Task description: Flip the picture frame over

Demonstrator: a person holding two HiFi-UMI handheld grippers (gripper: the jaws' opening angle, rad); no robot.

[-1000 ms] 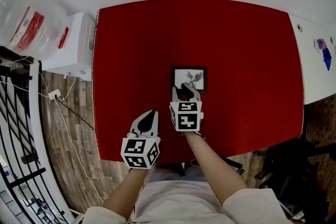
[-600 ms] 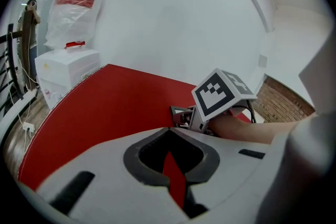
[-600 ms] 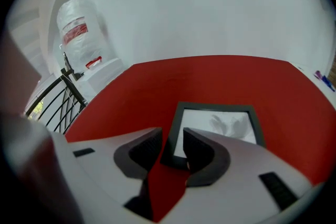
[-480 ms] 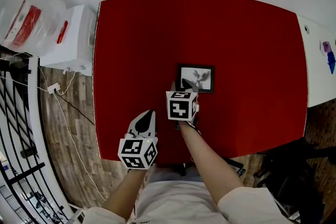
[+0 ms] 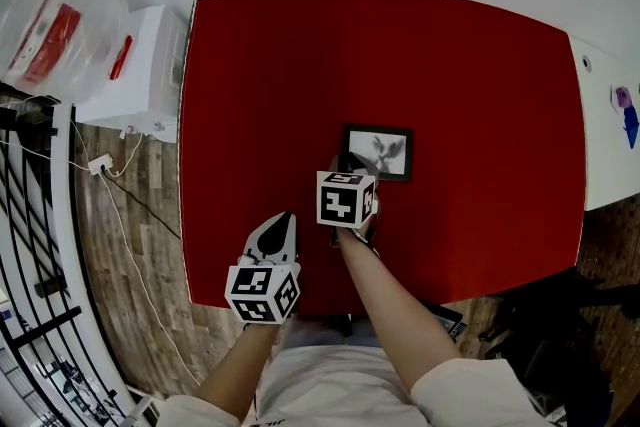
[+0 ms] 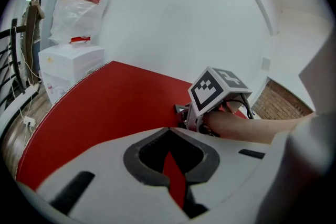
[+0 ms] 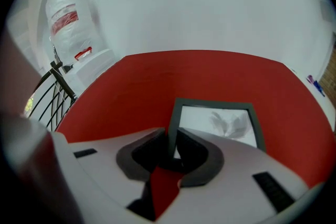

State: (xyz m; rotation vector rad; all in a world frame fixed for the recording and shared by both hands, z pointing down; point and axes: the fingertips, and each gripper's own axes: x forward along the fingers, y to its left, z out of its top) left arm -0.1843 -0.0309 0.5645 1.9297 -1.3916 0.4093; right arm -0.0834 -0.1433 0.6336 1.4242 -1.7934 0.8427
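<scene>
picture frame [image 5: 378, 153]: dark-rimmed, holds a pale print of a plant or feather. it lies flat and face-up on the red tabletop [image 5: 280, 65], a little nearer than the middle and just right of centre. not yet turned.

right tool [image 5: 349, 165]: a second ago it hung over the middle of the frame's near side. it has since come down at the near left corner. in the right gripper view the frame's [image 7: 215, 123] left rail now runs between the jaws of this tool [image 7: 172, 147]. the jaws are closing on the rail, about half open, and the pads look to be just meeting it on both sides.

left tool [image 5: 281, 225]: jaws fully together, nothing in them; only red tabletop shows past the tips [image 6: 169, 152]. it hovers near the tabletop's near edge, well apart from the frame, much as before.

meaning for the task: the approach looks finished and the grip is being made. what likely remains is to lift the held rail, tip the frame over and lay it face-down. a hold on one thin rail at a corner may let the frame swing or slip.

surroundings: white box [image 5: 140, 75] and a clear plastic bag [image 5: 50, 20] to the left, off the tabletop.
</scene>
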